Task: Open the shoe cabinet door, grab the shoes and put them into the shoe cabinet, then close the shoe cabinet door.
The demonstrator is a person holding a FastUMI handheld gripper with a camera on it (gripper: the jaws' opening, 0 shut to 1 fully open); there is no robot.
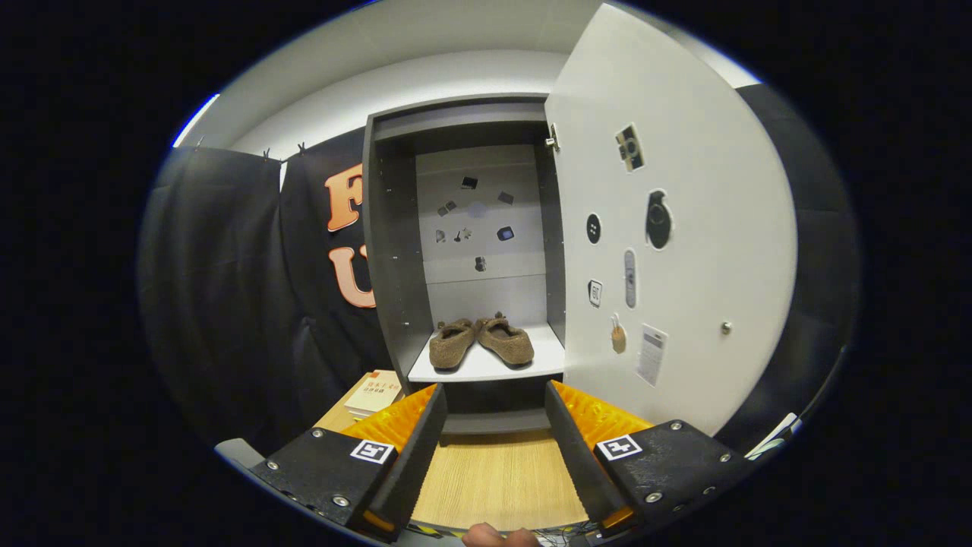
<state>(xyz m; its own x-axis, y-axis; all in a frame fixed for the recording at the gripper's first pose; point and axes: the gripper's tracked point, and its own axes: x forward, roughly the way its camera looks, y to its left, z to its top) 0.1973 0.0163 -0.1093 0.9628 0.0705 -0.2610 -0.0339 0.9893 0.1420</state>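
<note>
A dark grey shoe cabinet (387, 251) stands ahead on a wooden table, its white door (683, 228) swung wide open to the right. A pair of brown fuzzy shoes (481, 342) rests side by side on the cabinet's white shelf (486, 368), toes pointing toward me. My gripper (495, 425) is open, back from the cabinet, with nothing between its fingers. The shoes lie well beyond the fingertips. A small round knob (727, 327) sits near the door's far edge.
Stickers dot the door's inner face and the cabinet's back panel (480, 220). A book (373, 393) lies on the wooden table (497, 479) left of the cabinet. Black cloth hangs to the left and behind the door. A fingertip (497, 536) shows beneath the gripper.
</note>
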